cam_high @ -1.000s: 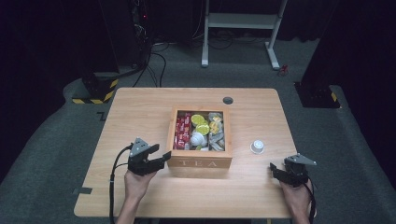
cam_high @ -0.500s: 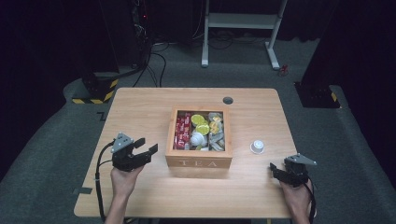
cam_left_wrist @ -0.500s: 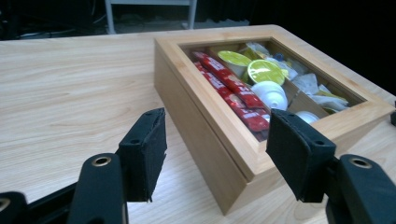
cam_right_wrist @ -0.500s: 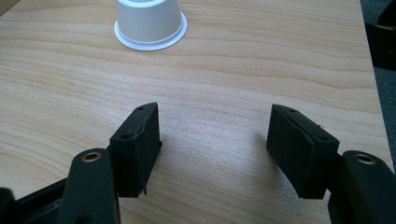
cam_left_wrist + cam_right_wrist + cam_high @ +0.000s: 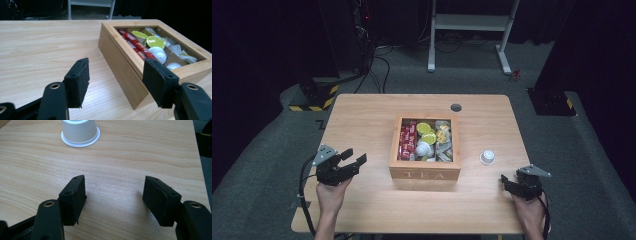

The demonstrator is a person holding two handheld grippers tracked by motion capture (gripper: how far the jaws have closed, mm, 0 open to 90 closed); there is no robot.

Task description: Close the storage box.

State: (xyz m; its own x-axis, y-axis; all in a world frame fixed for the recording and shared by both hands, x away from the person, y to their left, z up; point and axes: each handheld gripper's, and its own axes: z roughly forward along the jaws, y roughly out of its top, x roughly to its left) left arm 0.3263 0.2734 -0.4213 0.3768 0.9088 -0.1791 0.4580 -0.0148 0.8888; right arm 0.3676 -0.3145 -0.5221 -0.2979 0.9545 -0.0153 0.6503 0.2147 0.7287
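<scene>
The left claw hangs over the left half of the light wooden desk, its jaws parted around nothing and pointed toward the open wooden box lettered TEA at the desk's middle, where red sachets, yellow-lidded pods and a white pod already lie. One small white plastic capsule stands upside down on the desk just right of the box, apparently left to be put in. The right claw rests near the front right corner, wide open and empty, short of the capsule.
</scene>
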